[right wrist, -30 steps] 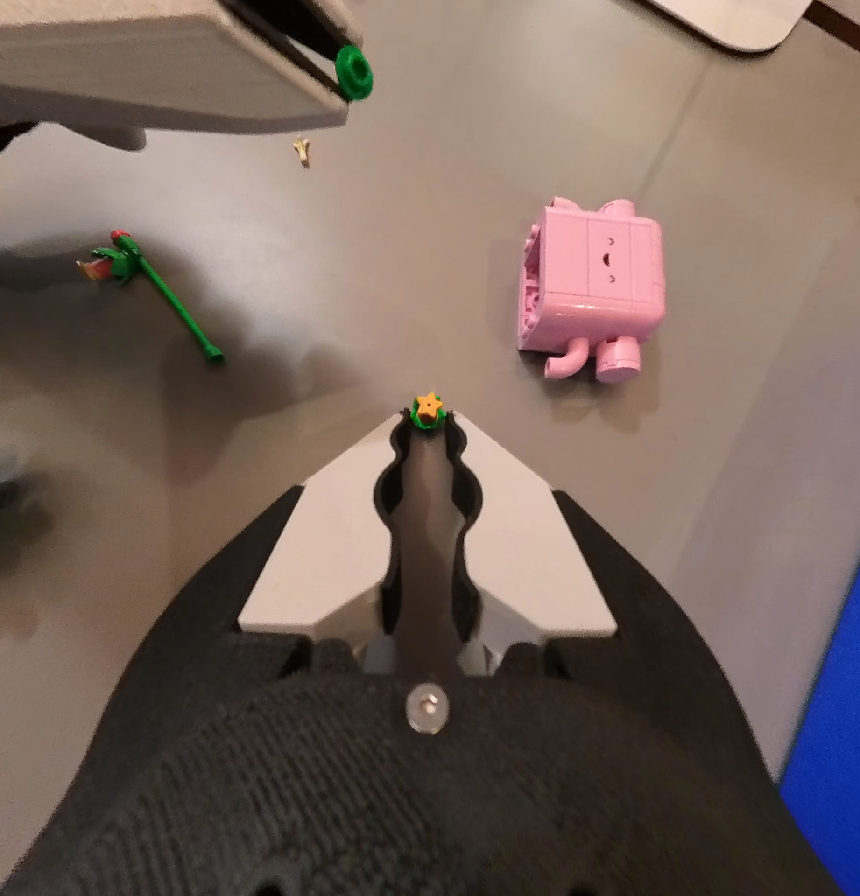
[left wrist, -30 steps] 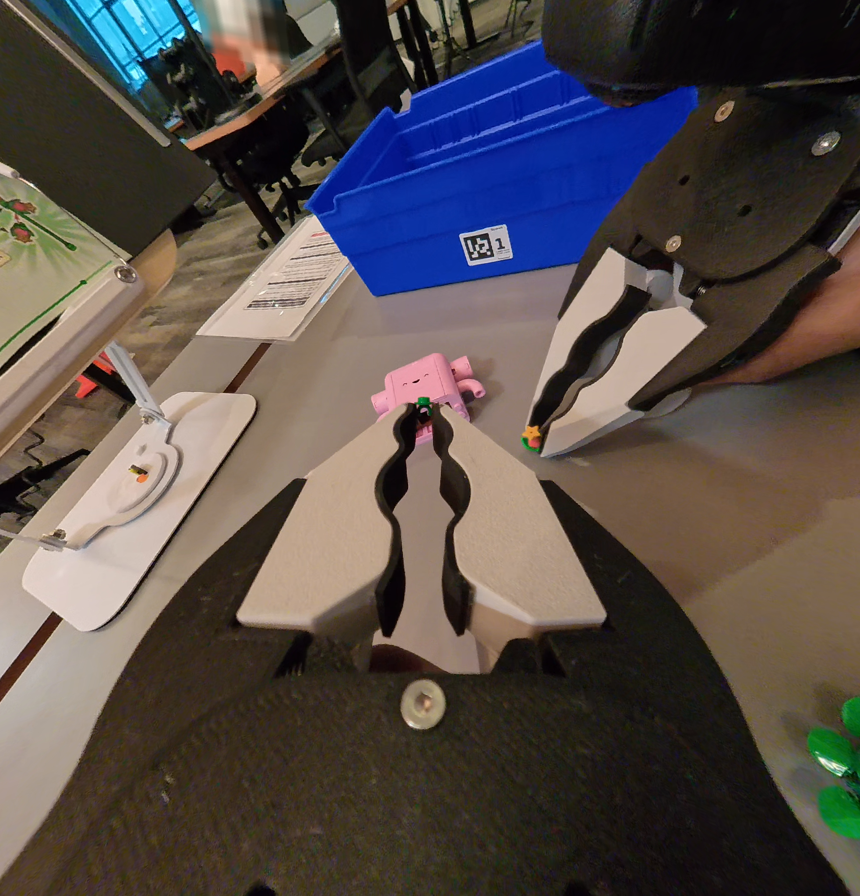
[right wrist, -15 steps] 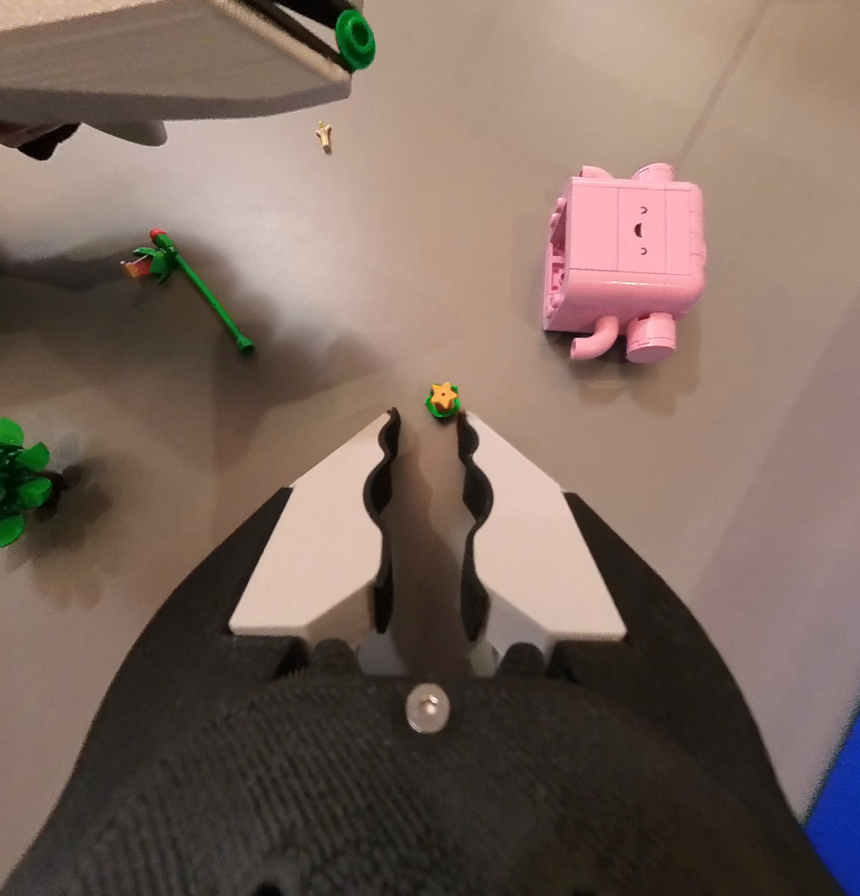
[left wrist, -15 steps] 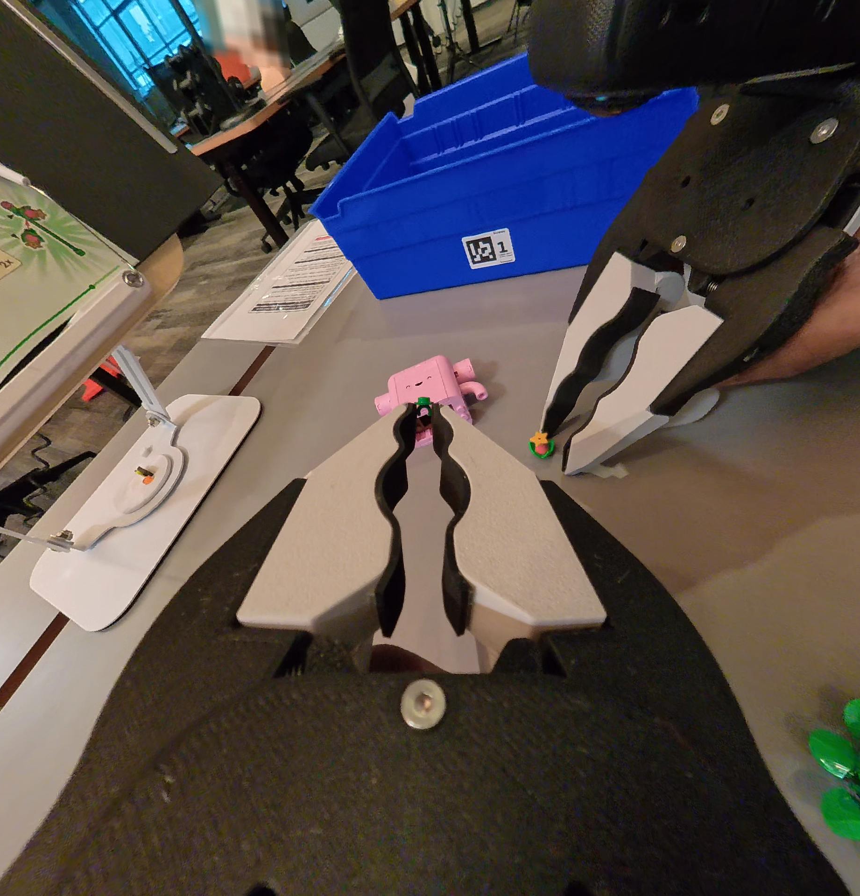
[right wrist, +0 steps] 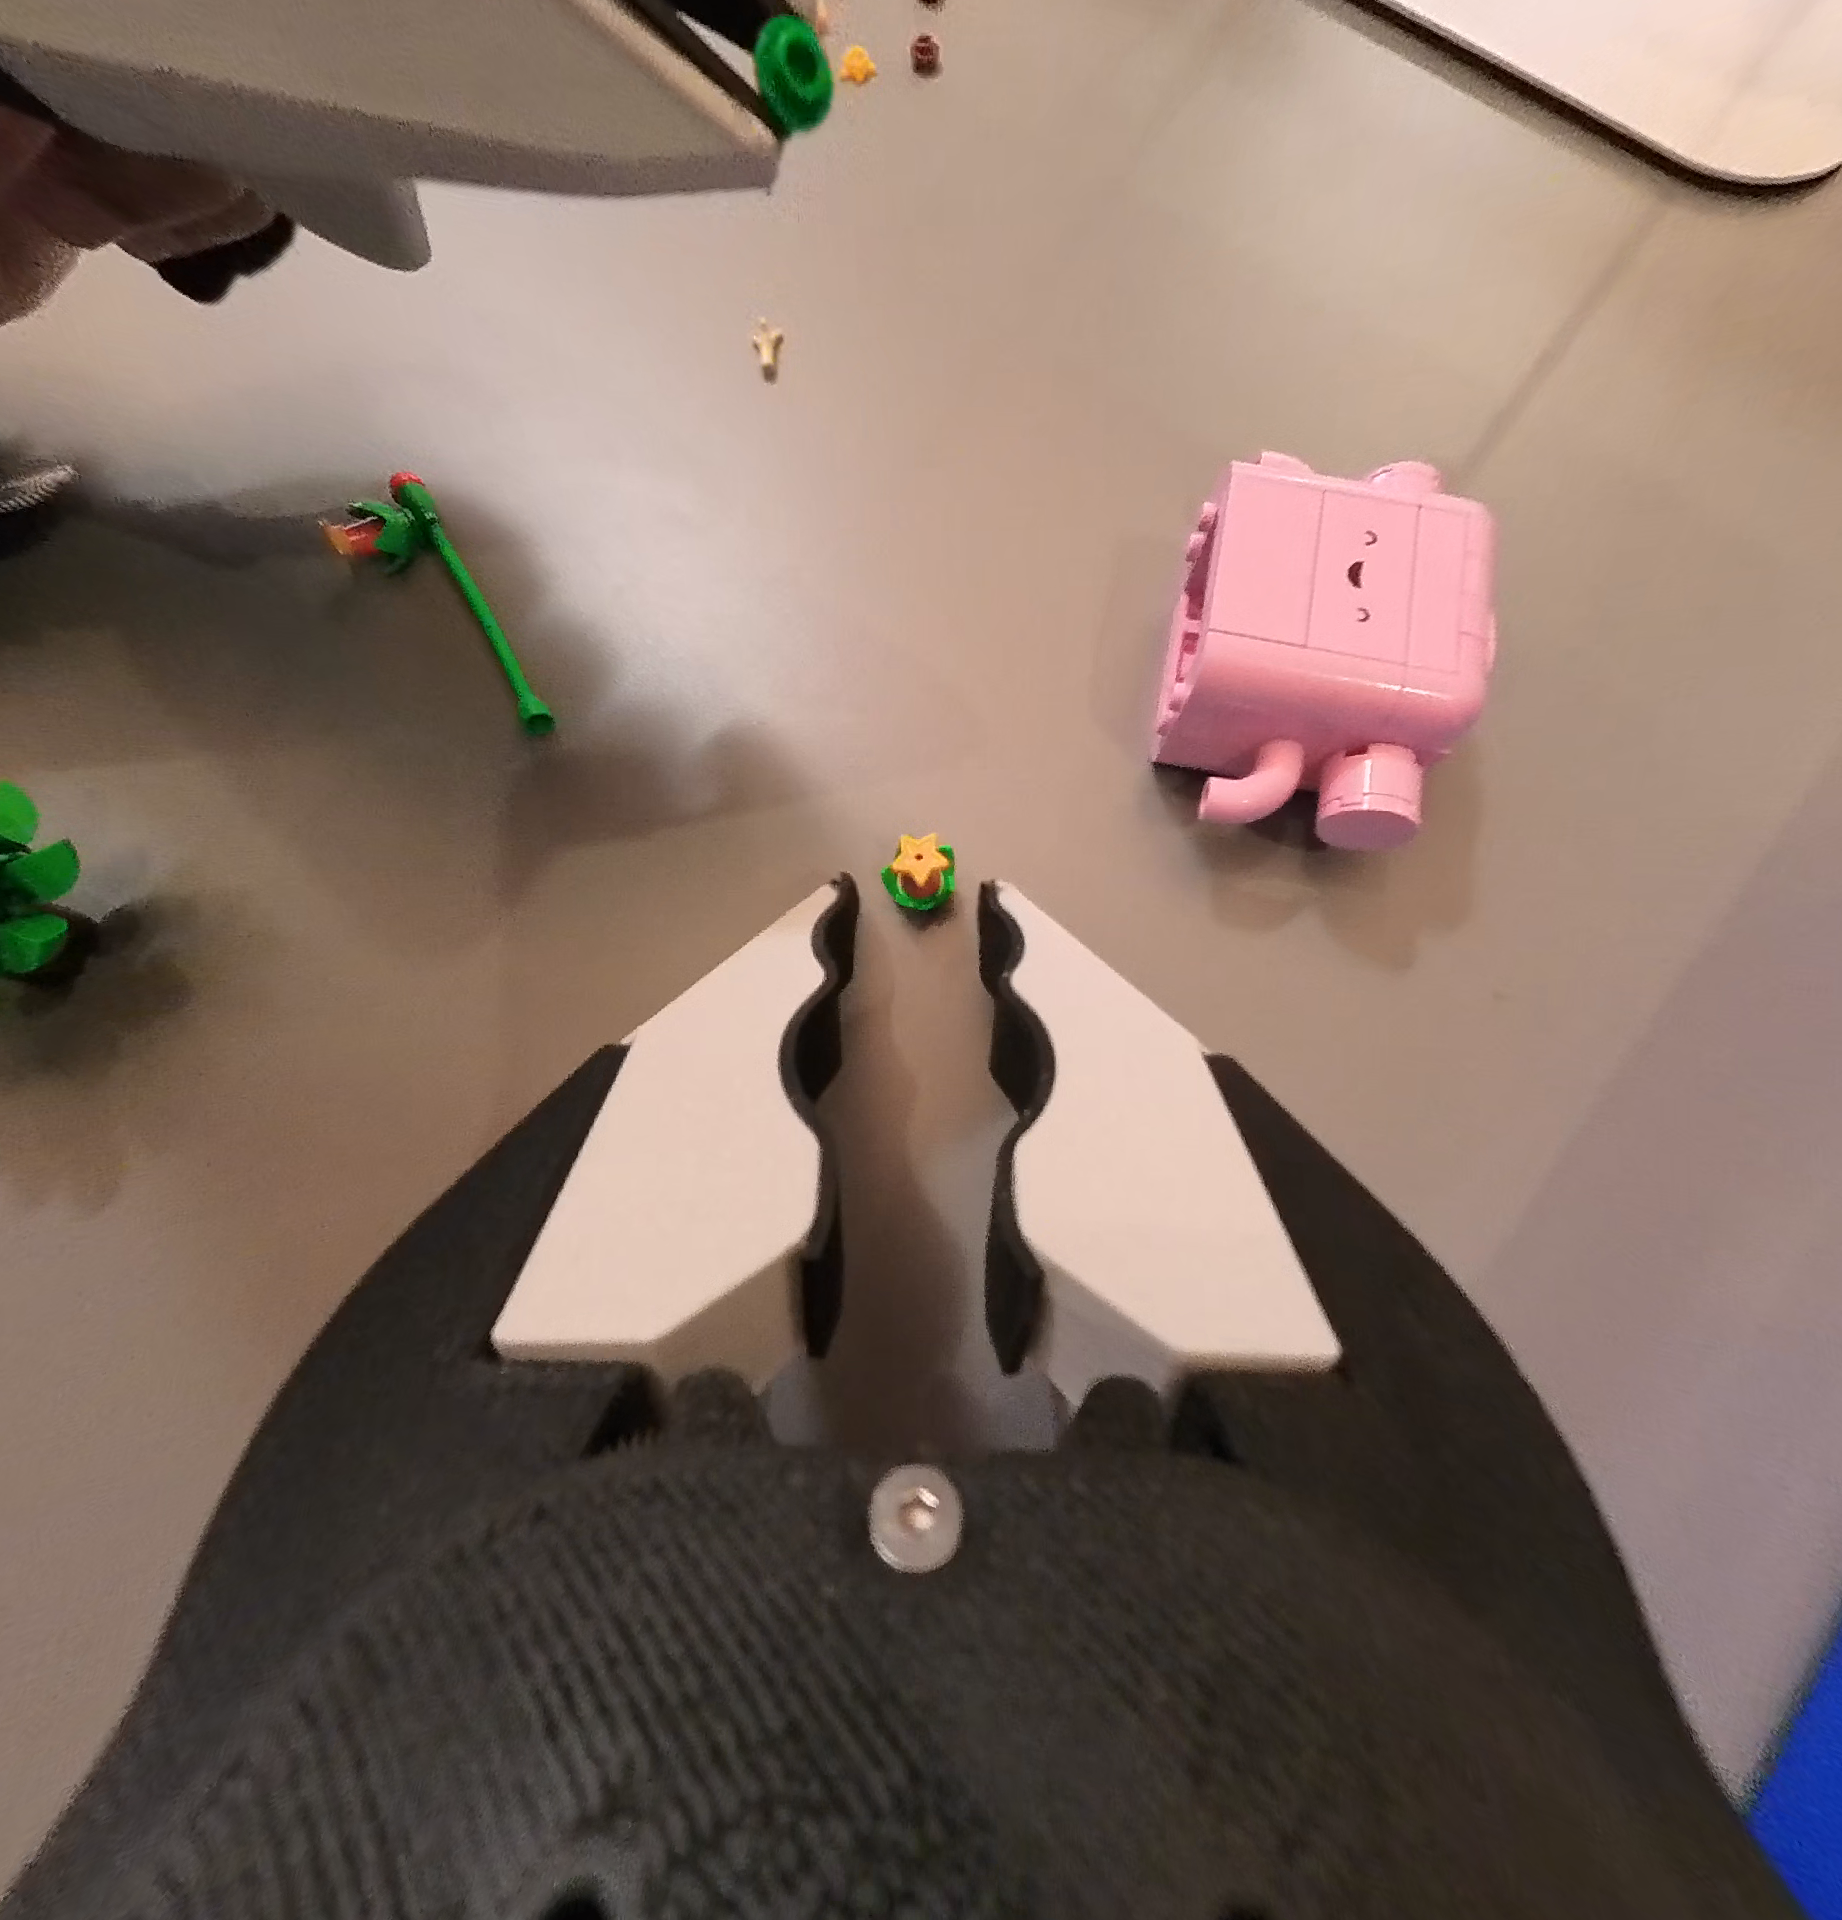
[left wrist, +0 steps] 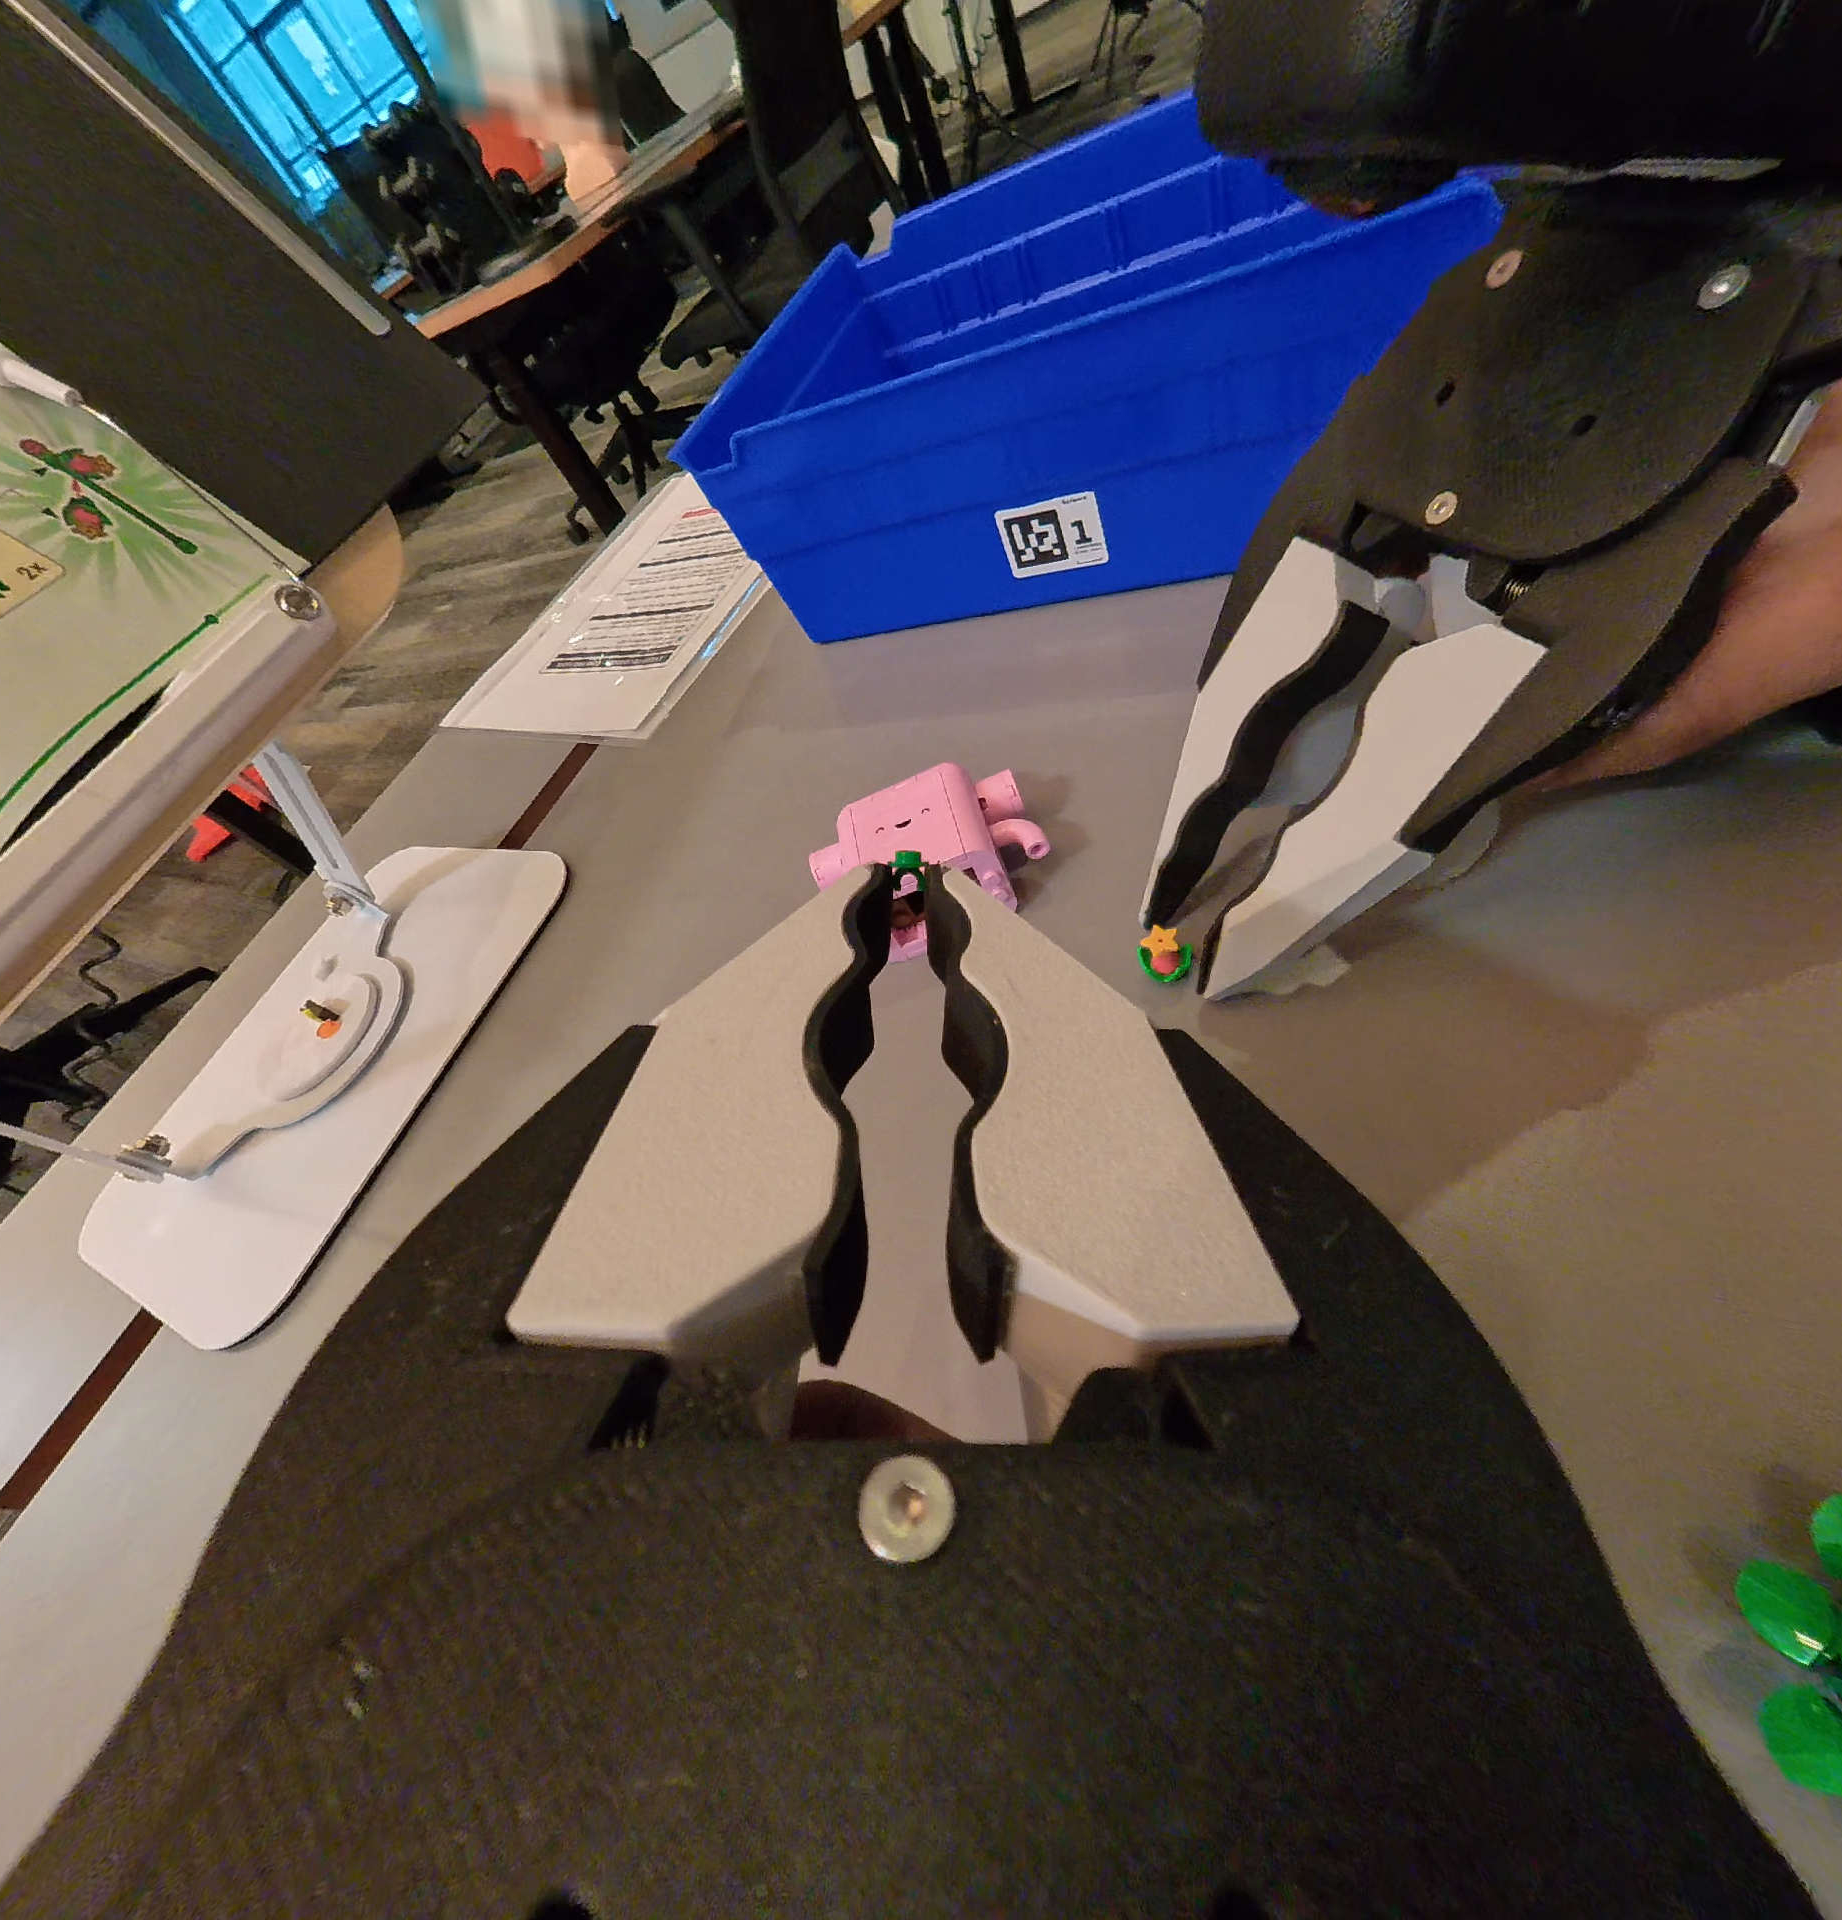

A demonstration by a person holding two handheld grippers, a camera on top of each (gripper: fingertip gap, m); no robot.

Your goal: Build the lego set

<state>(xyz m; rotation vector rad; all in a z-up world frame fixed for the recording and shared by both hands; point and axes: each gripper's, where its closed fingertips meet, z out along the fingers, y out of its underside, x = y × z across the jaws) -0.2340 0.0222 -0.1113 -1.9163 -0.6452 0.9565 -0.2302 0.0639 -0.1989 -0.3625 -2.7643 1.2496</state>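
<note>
Two grippers with pale grey, wavy-edged fingers work over a smooth grey bench (right wrist: 1000, 312). The left gripper (left wrist: 909, 883) is clamped on a small round green stud piece (left wrist: 906, 861), held at the very tips above the surface. The right gripper (right wrist: 917, 894) points steeply down, its fingers parted, with a tiny flower piece (right wrist: 920, 875), a yellow star on a green ring, standing on the bench between the tips, untouched. A glossy pink cube-shaped model (right wrist: 1322, 634) with a printed smiling face lies near it on one side, its curved tube and round knob toward the right gripper. A thin green stem (right wrist: 460, 592) with a red bud lies flat and well apart, its long axis diagonal. Green leaf pieces (right wrist: 8, 904) cluster at the edge. A blue plastic bin (left wrist: 1000, 416) carries a square black-and-white code label.
</note>
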